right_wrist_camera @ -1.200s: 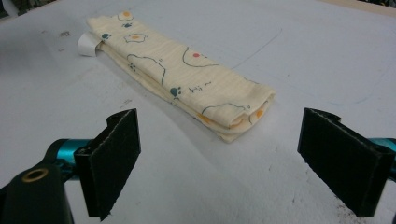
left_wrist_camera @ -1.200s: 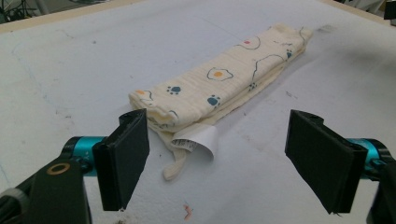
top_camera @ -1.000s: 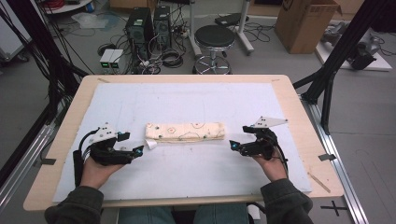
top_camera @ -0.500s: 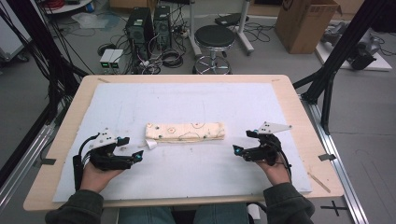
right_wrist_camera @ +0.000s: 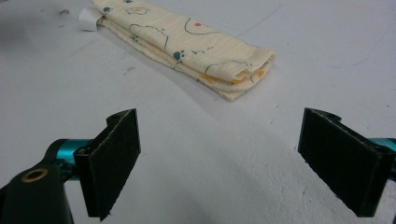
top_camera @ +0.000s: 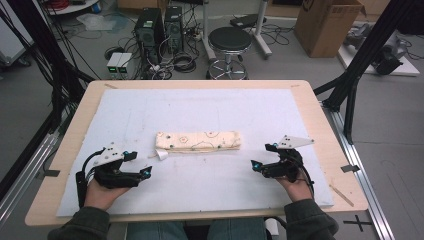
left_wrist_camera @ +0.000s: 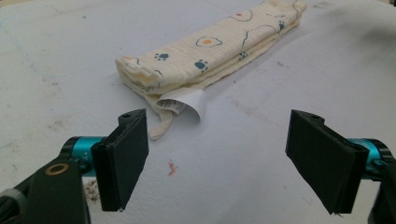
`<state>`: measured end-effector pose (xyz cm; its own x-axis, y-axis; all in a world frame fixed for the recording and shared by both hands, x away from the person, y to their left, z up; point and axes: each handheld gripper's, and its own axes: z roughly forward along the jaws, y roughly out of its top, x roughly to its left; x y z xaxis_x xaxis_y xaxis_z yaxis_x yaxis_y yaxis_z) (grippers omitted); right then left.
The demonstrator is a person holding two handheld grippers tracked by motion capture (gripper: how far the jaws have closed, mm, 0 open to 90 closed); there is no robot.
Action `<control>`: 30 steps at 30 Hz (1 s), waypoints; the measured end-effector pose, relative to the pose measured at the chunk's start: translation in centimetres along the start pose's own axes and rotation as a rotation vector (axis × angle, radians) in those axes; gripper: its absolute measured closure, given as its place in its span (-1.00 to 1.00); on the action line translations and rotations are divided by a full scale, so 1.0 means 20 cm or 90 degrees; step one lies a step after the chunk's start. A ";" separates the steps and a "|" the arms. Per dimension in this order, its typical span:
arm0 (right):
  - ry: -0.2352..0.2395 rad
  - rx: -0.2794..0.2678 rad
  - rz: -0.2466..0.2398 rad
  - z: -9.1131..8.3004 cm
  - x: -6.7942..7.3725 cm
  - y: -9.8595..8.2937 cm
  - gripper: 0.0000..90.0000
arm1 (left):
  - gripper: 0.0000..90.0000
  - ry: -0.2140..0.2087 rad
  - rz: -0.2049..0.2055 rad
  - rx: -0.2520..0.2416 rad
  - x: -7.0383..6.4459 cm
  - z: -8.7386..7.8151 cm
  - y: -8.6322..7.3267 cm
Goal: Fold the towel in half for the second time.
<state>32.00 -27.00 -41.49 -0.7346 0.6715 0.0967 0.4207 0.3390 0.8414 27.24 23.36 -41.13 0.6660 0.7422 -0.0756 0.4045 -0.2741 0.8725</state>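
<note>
Left gripper (top_camera: 145, 172) low over white mat (top_camera: 210, 180), jaws wide apart, empty. Right gripper (top_camera: 256, 164) likewise low, jaws spread, nothing between. Folded cream cloth (top_camera: 198, 141) lies flat mid-mat, between grippers, apart from both. White label (left_wrist_camera: 184, 102) curls from its left end. Stool (top_camera: 230, 40) beyond table.

Lab, computer towers (top_camera: 160, 25), cables (top_camera: 182, 60), stool (top_camera: 230, 40)

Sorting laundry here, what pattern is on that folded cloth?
Cream folded cloth with blue paw prints and fried eggs; left gripper view.
</note>
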 end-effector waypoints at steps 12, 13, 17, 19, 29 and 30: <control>-0.005 -0.001 -0.004 -0.05 0.01 -0.04 -0.73 | -0.51 -0.001 0.002 -0.001 -0.04 -0.03 -0.04; -0.006 -0.001 -0.003 -0.05 0.01 -0.05 -0.72 | -0.51 0.000 0.005 0.001 -0.04 -0.04 -0.04; -0.005 -0.002 -0.001 -0.06 0.02 -0.06 -0.73 | -0.51 0.000 0.007 0.001 -0.04 -0.05 -0.05; -0.005 -0.004 -0.005 -0.07 0.02 -0.07 -0.72 | -0.52 0.000 0.006 0.000 -0.05 -0.05 -0.06; -0.004 -0.008 -0.002 -0.11 0.04 -0.09 -0.72 | -0.51 0.006 0.008 0.004 -0.06 -0.07 -0.08; -0.002 -0.007 -0.004 -0.11 0.04 -0.10 -0.73 | -0.52 0.009 0.010 0.004 -0.05 -0.07 -0.08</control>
<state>29.39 -28.53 -41.85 -0.7354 0.6717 0.0893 0.4097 0.3358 0.8482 24.98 23.86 -41.77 0.6630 0.7465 -0.0554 0.3984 -0.2892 0.8705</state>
